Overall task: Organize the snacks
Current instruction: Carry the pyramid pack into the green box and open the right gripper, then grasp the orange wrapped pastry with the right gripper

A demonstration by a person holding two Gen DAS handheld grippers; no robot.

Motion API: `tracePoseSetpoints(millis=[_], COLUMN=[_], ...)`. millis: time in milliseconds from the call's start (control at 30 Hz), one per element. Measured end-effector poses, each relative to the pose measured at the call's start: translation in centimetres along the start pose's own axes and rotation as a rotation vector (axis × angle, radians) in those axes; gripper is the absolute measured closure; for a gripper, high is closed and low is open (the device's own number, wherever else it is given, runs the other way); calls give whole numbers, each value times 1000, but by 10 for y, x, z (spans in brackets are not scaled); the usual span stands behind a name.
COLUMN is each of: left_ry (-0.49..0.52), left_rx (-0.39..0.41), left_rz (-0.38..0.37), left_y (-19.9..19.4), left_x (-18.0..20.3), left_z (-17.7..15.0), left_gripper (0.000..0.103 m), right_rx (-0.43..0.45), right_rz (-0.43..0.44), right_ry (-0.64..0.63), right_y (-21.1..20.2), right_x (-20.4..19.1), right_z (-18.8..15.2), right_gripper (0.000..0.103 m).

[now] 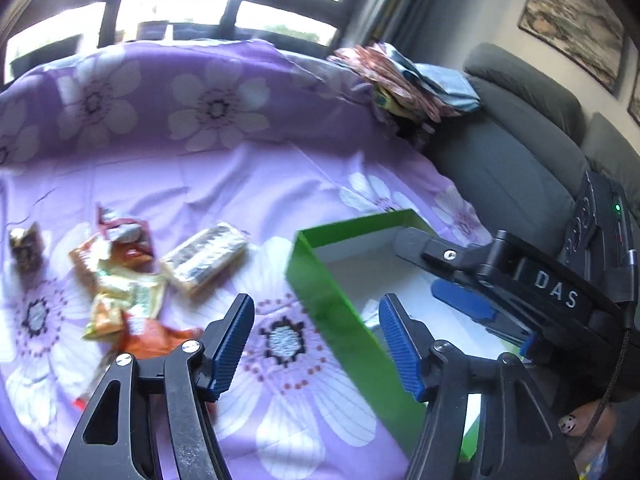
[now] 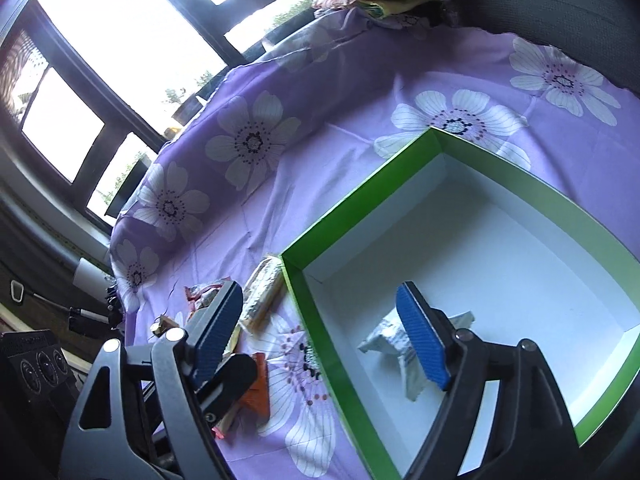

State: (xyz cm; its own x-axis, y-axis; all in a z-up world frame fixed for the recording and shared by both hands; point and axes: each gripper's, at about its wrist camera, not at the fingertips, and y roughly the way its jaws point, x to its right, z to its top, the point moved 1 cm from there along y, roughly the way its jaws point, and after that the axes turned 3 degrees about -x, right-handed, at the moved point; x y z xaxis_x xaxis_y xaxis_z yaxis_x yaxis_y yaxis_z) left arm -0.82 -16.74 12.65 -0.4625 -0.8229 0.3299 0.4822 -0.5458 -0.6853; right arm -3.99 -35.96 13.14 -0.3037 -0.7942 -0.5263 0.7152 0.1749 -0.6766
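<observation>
Two tools work over a purple cloth printed with large white flowers (image 1: 248, 188). The left tool (image 1: 316, 344) hangs just above the cloth with its blue ribbed fingers (image 1: 234, 340) spread apart and nothing between them; its right finger stands over the near wall of an open green cardboard box with a white inside (image 1: 320, 280). The right tool (image 2: 320, 336) is likewise released, with nothing pinched: its right finger sits inside the box, in front of a small crumpled white-and-silver wrapped snack (image 2: 384, 334) that lies on the box floor near the left wall, and its left finger is outside, above the cloth. In the left wrist view that tool reaches into the box from the right.

Left of the box, on the cloth, lies a loose pile of snack packets in orange, yellow and red wrappers (image 1: 120, 284). A flat silvery packet with dark stripes (image 1: 206, 258) lies just beside the pile, between it and the box. A small dark foil-wrapped snack (image 1: 26, 246) sits apart, further left. A stack of folded patterned fabrics (image 1: 408, 80) rests at the far edge of the cloth, next to a grey sofa (image 1: 520, 140).
</observation>
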Motion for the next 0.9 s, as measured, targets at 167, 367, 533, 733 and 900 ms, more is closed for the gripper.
tracePoseSetpoints(millis=[167, 367, 533, 733, 900], left_ry=[-181, -357, -443, -403, -316], left_rx=[49, 14, -5, -28, -14], left_rz=[170, 258, 176, 143, 82], left_y=[-41, -56, -45, -29, -27], left_x=[-67, -137, -162, -157, -141], left_z=[-15, -55, -78, -77, -62], left_gripper=[36, 36, 36, 36, 36], right_rx=[-76, -263, -395, -345, -384], right_rz=[132, 240, 225, 61, 122], right_ry=[-128, -266, -333, -201, -65], right_y=[16, 62, 96, 113, 121], right_x=[-49, -109, -132, -99, -71], right_z=[-15, -51, -84, -76, -69], right_gripper=[16, 16, 25, 23, 24])
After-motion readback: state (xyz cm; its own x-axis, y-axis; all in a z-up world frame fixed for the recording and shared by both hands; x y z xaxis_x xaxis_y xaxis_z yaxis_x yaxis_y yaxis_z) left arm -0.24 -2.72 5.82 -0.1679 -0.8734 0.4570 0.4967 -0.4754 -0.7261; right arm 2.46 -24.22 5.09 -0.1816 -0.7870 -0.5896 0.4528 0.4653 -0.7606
